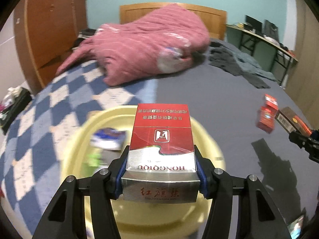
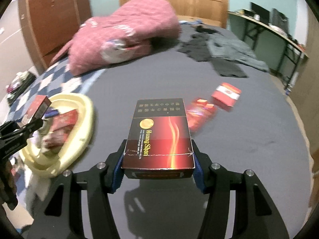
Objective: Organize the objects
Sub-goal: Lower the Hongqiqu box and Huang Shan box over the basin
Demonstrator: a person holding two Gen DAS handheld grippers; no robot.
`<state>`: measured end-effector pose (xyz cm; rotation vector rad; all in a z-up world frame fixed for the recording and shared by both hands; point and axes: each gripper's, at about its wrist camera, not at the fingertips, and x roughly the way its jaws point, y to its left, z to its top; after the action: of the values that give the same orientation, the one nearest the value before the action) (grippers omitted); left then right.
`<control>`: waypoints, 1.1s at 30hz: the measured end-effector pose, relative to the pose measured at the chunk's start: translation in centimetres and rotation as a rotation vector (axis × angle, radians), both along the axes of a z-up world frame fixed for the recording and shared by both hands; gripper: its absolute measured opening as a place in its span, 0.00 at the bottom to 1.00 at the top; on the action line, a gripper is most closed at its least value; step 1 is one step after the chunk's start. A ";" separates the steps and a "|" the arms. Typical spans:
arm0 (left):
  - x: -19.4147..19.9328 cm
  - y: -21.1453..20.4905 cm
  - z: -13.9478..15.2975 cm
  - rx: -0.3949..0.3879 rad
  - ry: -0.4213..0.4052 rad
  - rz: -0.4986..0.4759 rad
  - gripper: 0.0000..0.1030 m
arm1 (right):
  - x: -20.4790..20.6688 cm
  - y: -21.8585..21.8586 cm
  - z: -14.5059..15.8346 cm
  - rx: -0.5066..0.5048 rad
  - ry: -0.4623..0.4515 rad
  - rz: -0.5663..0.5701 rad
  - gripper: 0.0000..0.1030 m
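Note:
My left gripper (image 1: 161, 171) is shut on a red and silver cigarette pack (image 1: 161, 143) and holds it above a pale yellow basin (image 1: 207, 139) that has several small packs in it. My right gripper (image 2: 158, 163) is shut on a dark red Huang Shan pack (image 2: 159, 133) above the grey bed sheet. The basin (image 2: 83, 119) shows at left in the right wrist view, with the left gripper (image 2: 37, 121) and its pack (image 2: 38, 107) over it. The right gripper (image 1: 299, 137) and its dark pack (image 1: 291, 119) show at the right edge of the left wrist view.
Two red packs (image 2: 201, 115) (image 2: 226, 94) lie on the grey sheet (image 2: 239, 139) to the right; they also show in the left wrist view (image 1: 266, 119) (image 1: 270, 100). A pink quilt (image 1: 139, 45) and dark clothes (image 1: 239, 63) lie at the far end. A desk (image 2: 279, 31) stands at the right.

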<state>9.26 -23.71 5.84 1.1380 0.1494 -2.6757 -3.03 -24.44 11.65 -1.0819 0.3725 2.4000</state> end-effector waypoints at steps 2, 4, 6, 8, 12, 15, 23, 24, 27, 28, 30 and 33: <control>0.6 -2.2 0.1 -0.006 -0.008 0.042 0.54 | -1.9 -1.7 0.0 -0.004 0.005 0.042 0.56; 0.9 -3.7 0.1 -0.005 -0.009 0.071 0.54 | -3.8 -3.4 0.0 -0.015 0.012 0.083 0.56; 1.2 -5.0 0.3 -0.002 -0.004 0.094 0.54 | -5.3 -4.8 0.2 -0.023 0.015 0.117 0.56; 1.2 -5.8 0.4 -0.001 0.005 0.104 0.54 | -6.9 -6.2 0.3 -0.027 0.015 0.153 0.56; 1.4 -7.1 0.4 0.017 0.017 0.120 0.54 | -9.4 -8.3 0.5 -0.021 0.009 0.205 0.56; 1.1 -8.3 0.3 0.013 0.004 0.120 0.54 | -10.8 -8.9 0.3 -0.022 0.003 0.225 0.56; -1.3 -9.5 -1.1 0.020 -0.011 0.090 0.54 | -13.6 -9.6 -2.0 -0.051 -0.021 0.229 0.56; -1.6 -9.7 -1.5 0.025 -0.015 0.089 0.54 | -14.0 -9.7 -2.5 -0.055 -0.028 0.231 0.56; -2.6 -10.2 -2.8 0.047 -0.031 0.087 0.54 | -15.0 -10.1 -3.9 -0.058 -0.050 0.247 0.56; -3.0 -10.4 -3.5 0.054 -0.043 0.085 0.54 | -15.5 -10.3 -4.4 -0.057 -0.058 0.254 0.56; -3.5 -10.7 -4.4 0.064 -0.058 0.081 0.54 | -15.8 -10.3 -4.9 -0.056 -0.066 0.262 0.56; -4.1 -11.4 -5.8 0.083 -0.080 0.088 0.54 | -16.8 -10.6 -6.2 -0.042 -0.083 0.278 0.56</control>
<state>5.17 -35.11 0.00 1.2315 0.2926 -2.5637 -19.88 -35.00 5.47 -1.3230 0.2598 2.5859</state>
